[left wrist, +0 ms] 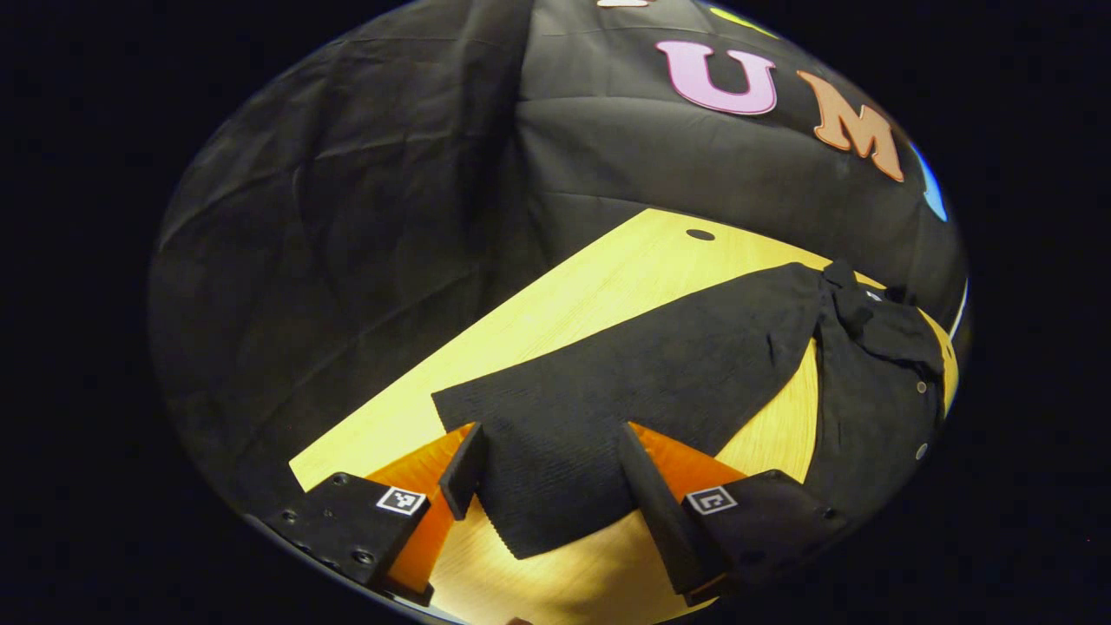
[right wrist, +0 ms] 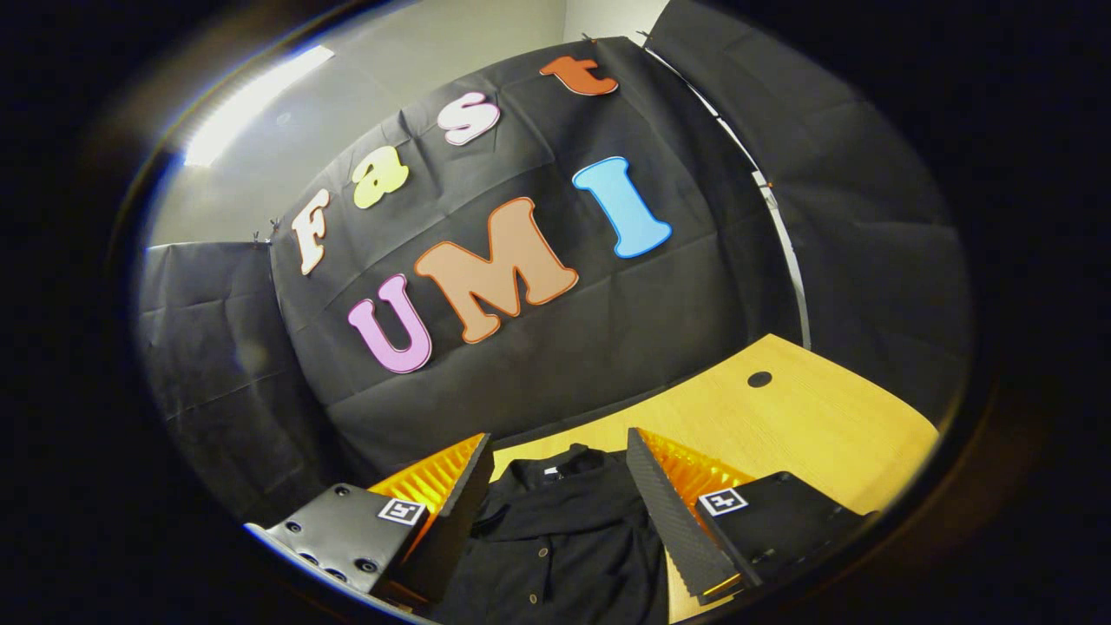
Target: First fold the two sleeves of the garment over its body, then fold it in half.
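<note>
Both grippers are hovering with jaws spread, the left gripper (left wrist: 555, 490) straddling one outstretched sleeve (left wrist: 634, 382) of the single black buttoned ribbed garment (right wrist: 555, 538) lying on the yellow wooden table (right wrist: 807, 434), the right gripper (right wrist: 564, 512) over its collar.

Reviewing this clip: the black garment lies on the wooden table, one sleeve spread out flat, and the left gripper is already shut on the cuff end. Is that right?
Not quite. In the left gripper view the left gripper is open, its fingers standing either side of the sleeve end without pressing it. The rest holds: the black garment lies on the wooden table, sleeve spread flat.
</note>
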The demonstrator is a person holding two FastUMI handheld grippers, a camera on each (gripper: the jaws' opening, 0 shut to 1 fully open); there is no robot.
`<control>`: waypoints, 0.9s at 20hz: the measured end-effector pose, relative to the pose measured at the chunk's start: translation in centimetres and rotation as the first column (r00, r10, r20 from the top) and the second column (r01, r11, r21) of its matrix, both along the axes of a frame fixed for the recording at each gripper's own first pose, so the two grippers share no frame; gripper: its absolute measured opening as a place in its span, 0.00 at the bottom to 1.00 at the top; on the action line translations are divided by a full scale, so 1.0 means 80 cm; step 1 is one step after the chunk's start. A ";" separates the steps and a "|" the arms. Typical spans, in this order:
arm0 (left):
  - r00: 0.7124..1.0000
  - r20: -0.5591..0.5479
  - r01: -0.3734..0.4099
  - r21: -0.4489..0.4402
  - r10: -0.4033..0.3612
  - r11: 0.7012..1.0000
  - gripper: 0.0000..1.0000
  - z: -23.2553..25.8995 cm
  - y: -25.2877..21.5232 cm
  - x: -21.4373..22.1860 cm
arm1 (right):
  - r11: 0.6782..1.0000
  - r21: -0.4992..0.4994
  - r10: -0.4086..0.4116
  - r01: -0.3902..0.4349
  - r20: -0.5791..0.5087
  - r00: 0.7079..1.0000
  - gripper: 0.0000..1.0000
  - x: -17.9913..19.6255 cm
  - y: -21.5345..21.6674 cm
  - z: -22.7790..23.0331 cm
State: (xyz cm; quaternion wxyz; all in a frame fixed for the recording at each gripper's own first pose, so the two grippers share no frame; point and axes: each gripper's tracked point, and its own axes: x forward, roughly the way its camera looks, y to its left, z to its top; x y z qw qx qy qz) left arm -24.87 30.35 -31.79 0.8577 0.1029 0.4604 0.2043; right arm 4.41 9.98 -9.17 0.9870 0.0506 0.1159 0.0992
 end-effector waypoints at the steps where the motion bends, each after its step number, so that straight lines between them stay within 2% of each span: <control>1: 1.000 -0.003 0.010 -0.003 -0.010 1.000 0.87 0.001 -0.001 0.003 | 1.000 0.008 -0.003 0.003 -0.001 1.000 0.98 0.000 -0.002 0.002; 2: 1.000 -0.010 0.021 -0.006 -0.021 1.000 0.82 -0.007 -0.003 0.001 | 1.000 0.014 -0.004 0.004 0.000 1.000 0.98 -0.003 -0.004 0.003; 3: 0.999 -0.011 0.032 -0.005 -0.032 0.999 0.72 -0.014 -0.009 0.008 | 1.000 0.016 -0.006 0.006 0.003 1.000 0.98 -0.005 -0.006 0.006; 4: 0.999 -0.015 0.046 -0.004 -0.046 0.999 0.65 -0.018 -0.017 0.011 | 1.000 0.017 -0.010 0.010 0.009 1.000 0.98 -0.007 -0.011 0.011; 5: 0.998 -0.014 0.058 0.000 -0.058 0.998 0.51 -0.021 -0.021 0.015 | 1.000 0.020 -0.016 0.015 0.016 1.000 0.98 -0.008 -0.015 0.017; 6: 0.998 -0.021 0.065 0.005 -0.064 0.998 0.43 -0.018 -0.026 0.013 | 0.999 0.024 -0.023 0.023 0.019 1.000 0.98 -0.011 -0.020 0.021; 7: 0.997 -0.030 0.072 0.010 -0.071 0.997 0.31 -0.019 -0.029 0.013 | 0.999 0.029 -0.032 0.031 0.021 0.999 0.98 -0.014 -0.026 0.027; 8: 0.996 -0.039 0.078 0.018 -0.077 0.997 0.28 -0.020 -0.028 0.014 | 0.999 0.034 -0.038 0.038 0.027 0.999 0.98 -0.018 -0.031 0.030; 9: 0.996 -0.046 0.083 0.036 -0.081 0.996 0.17 -0.020 -0.029 0.015 | 0.998 0.033 -0.048 0.047 0.037 0.998 0.98 -0.021 -0.037 0.036; 11: 0.994 -0.061 0.096 0.073 -0.092 0.993 0.04 -0.018 -0.033 0.015 | 0.998 0.030 -0.063 0.062 0.067 0.996 0.98 -0.027 -0.053 0.045; 14: 0.994 -0.068 0.096 0.097 -0.089 0.991 0.00 -0.015 -0.032 0.013 | 0.996 0.039 -0.085 0.082 0.093 0.992 0.98 -0.033 -0.074 0.057; 18: 0.999 -0.034 0.021 0.036 -0.019 0.999 0.00 0.002 -0.043 0.024 | 0.992 0.039 -0.122 0.118 0.094 0.988 0.98 -0.033 -0.106 0.060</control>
